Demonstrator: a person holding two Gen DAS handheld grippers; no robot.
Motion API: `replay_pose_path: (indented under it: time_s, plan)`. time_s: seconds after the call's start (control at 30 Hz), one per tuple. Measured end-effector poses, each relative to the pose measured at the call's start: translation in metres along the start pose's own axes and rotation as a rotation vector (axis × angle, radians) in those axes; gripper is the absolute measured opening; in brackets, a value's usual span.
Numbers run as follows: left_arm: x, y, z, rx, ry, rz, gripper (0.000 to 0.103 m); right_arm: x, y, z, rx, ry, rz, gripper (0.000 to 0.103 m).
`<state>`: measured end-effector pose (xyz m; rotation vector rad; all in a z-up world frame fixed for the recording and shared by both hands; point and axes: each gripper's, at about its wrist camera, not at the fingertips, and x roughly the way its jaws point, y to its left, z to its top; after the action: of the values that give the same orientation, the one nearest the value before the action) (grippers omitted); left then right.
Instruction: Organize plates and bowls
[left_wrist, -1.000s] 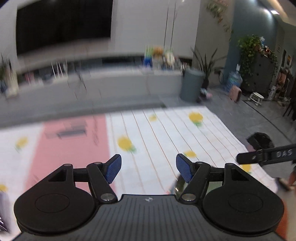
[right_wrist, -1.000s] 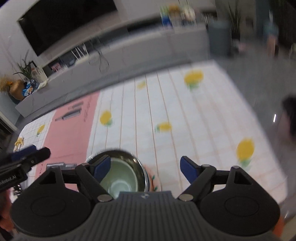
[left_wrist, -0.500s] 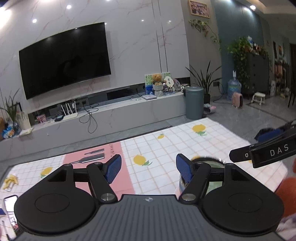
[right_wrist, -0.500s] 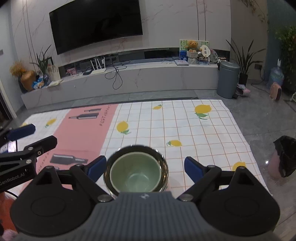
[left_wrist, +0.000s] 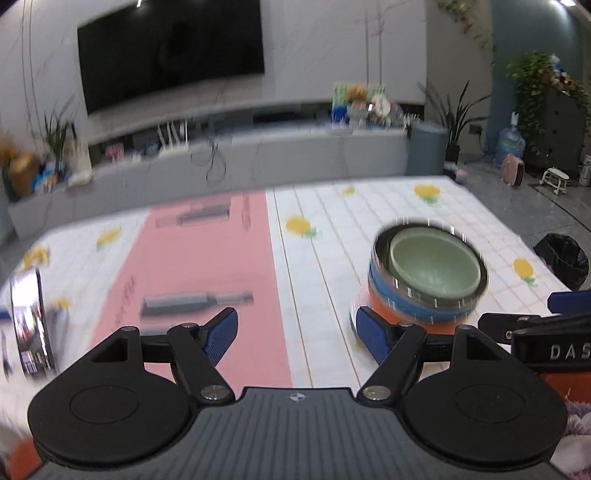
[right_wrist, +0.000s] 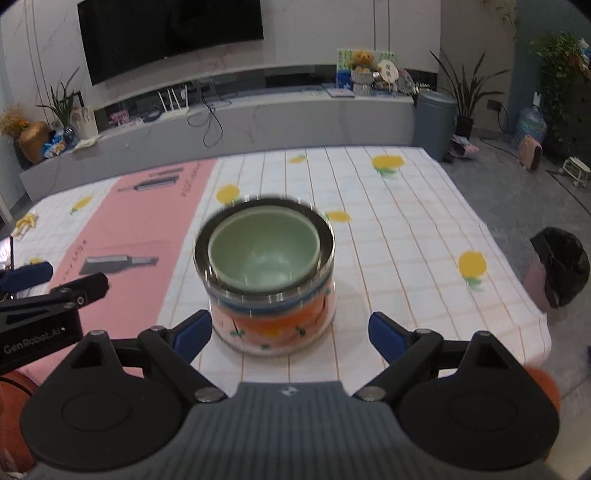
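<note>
The right gripper (right_wrist: 290, 330) is hovering low over the table with its blue-padded fingers (right_wrist: 192, 334) spread wide, gripping nothing, and the stack of bowls (right_wrist: 267, 275) is sitting just ahead of them, roughly centred in the gap but clear of both pads. The stack is standing upright on the tablecloth (right_wrist: 406, 236), a white checked sheet with yellow fruit prints and a pink panel on its left part; a pale green bowl (right_wrist: 264, 249) is nesting inside a shiny metal-rimmed bowl, which is resting on a bowl with blue and orange bands. The left gripper (left_wrist: 297, 334) is also standing wide apart and carrying nothing, pointing over the pink panel, with the same bowl stack (left_wrist: 424, 273) lying ahead and to its right, near its right finger; that view is blurred, so whether pad and stack are touching is not clear. A black bin bag (right_wrist: 559, 271) is sitting on the floor off the table's right edge.
</note>
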<state>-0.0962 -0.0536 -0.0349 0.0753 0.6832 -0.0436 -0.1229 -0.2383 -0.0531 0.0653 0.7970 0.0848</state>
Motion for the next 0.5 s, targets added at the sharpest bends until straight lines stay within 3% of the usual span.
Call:
replay_pose_path:
  time_s: [0.27,0.5]
  plan:
    - [0.015,0.003,-0.024,-0.036,0.134,0.032,0.086,0.017,-0.003,-0.022,0.014,0.071,-0.025,0.09]
    - [0.013,0.0,-0.03,-0.034,0.148,0.034,0.086,0.023,-0.002,-0.027,0.016,0.095,-0.021,0.09]
